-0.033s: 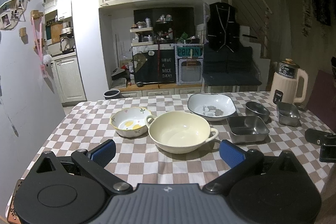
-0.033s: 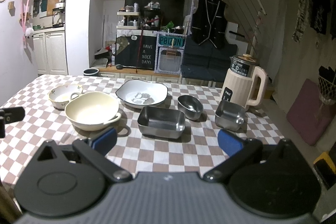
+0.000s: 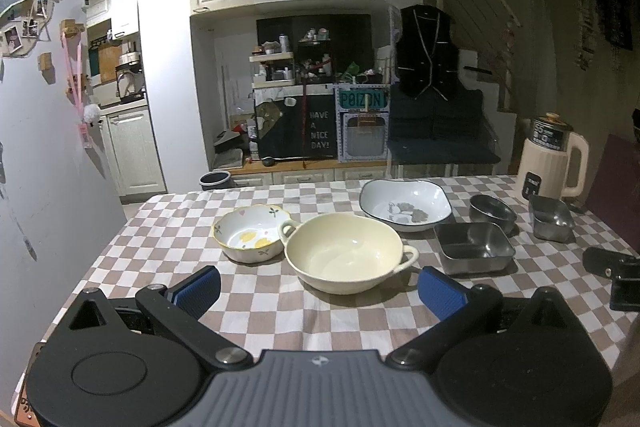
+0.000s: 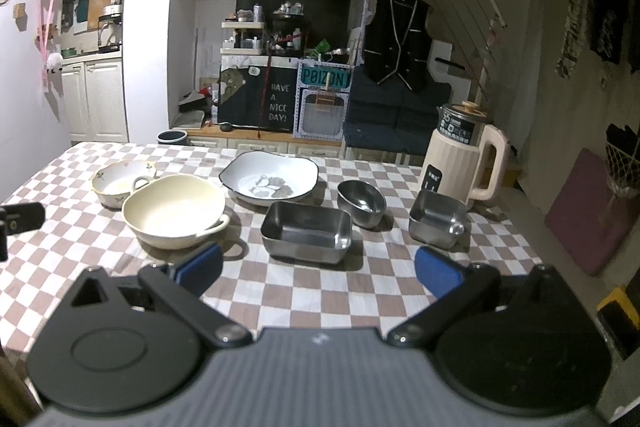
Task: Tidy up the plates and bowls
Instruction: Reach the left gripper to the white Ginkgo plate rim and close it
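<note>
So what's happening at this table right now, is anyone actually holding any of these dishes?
Not yet. A person holds a tool in each hand; the left tool and right tool are both open and empty, hovering over the near edge of the checkered table. The dishes sit unstacked: a floral bowl beside a cream two-handled bowl, a white dish with a dark rim behind, and three steel containers to the right, near a kettle.
</note>
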The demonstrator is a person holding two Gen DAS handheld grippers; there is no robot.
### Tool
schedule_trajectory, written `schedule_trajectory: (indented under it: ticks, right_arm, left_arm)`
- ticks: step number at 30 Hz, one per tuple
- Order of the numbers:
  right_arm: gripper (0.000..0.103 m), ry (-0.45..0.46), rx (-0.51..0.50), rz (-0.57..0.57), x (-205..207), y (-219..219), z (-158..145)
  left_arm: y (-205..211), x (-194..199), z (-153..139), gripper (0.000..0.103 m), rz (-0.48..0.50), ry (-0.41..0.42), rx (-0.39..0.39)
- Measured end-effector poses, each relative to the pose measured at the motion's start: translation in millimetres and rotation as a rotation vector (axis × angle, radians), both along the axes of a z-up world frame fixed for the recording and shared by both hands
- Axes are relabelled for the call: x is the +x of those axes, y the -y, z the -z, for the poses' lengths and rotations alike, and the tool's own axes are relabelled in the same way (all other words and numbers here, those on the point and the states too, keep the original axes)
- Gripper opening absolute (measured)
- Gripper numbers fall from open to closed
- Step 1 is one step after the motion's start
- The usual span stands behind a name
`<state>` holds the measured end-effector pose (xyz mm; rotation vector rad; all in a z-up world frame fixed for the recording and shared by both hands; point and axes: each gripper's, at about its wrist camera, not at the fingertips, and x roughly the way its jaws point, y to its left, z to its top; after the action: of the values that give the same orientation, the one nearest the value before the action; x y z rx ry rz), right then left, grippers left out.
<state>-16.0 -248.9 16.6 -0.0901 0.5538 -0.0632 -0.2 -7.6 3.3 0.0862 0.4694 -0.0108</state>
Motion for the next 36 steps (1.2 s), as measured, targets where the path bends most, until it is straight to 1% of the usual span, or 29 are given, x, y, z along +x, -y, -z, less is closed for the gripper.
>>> schedule_trajectory:
  ticks: [6, 9, 13, 18, 23, 26, 28, 31, 33, 36]
  right_arm:
    - [0.103, 0.034, -0.059, -0.002, 7.3, -4.5, -4.6]
    - [0.103, 0.067, -0.083, -0.006, 14.0, -3.2, -8.1]
    - [0.103, 0.101, -0.069, -0.009, 26.9, 1.8, -16.0]
    - [0.103, 0.151, -0.085, -0.006, 47.4, 1.2, -22.6]
    - [0.103, 0.199, -0.095, -0.017, 74.9, 6.0, -23.0]
    - [0.103, 0.186, -0.068, 0.003, 97.7, 9.4, -20.2]
    - [0.103, 0.18, -0.038, 0.02, 109.7, 12.0, -17.3]
    - [0.103, 0.19, 0.009, 0.032, 125.6, 16.8, -11.2]
    - [0.103, 0.186, 0.036, 0.004, 135.8, 18.1, -7.0]
    - [0.103, 0.173, 0.114, -0.109, 152.4, 24.4, 6.2]
  left_arm:
    - [-0.1, 11.4, -11.2, 0.103, -0.003, 0.01, 0.001]
    - [7.3, 16.5, -18.4, 0.103, -0.003, 0.052, 0.044]
    - [10.8, 31.0, -25.0, 0.103, 0.02, 0.082, 0.078]
    - [5.7, 59.0, -33.8, 0.103, 0.024, 0.114, 0.053]
    - [3.2, 98.0, -36.2, 0.103, 0.026, 0.112, 0.045]
    - [0.4, 118.3, -33.9, 0.103, 0.043, 0.118, 0.027]
    - [0.4, 130.6, -30.5, 0.103, 0.06, 0.136, 0.038]
    - [1.2, 153.1, -24.1, 0.103, 0.059, 0.146, 0.062]
    - [2.5, 169.9, -20.4, 0.103, 0.053, 0.137, 0.061]
    - [5.9, 192.2, -12.6, 0.103, 0.061, 0.119, 0.047]
